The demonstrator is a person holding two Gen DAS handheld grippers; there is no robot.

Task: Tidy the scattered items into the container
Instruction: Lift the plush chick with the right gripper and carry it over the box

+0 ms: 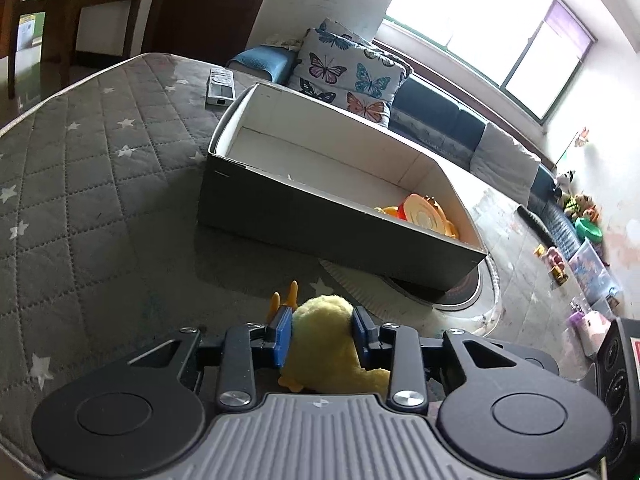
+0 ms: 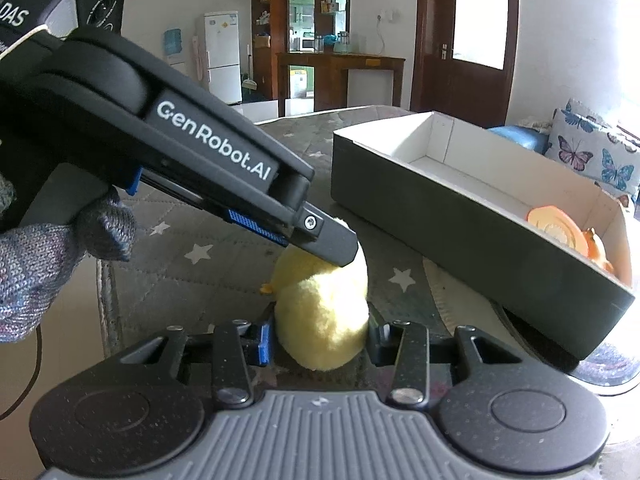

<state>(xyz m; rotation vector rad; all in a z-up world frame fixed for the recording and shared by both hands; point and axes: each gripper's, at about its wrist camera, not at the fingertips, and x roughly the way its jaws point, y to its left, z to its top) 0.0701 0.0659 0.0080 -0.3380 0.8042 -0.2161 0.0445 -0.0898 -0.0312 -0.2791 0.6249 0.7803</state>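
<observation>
The box [image 1: 320, 216] wall hides most of the orange toy [image 1: 424, 214] inside.

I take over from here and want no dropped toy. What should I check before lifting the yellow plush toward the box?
1. Left hand-held gripper shut on plush: ok.
2. Right hand-held gripper around plush: ok; firm contact: cannot tell.
3. Box open on top: ok.
4. Free space in box beside orange toy: ok.
5. Remote outside box: not ok.
</observation>
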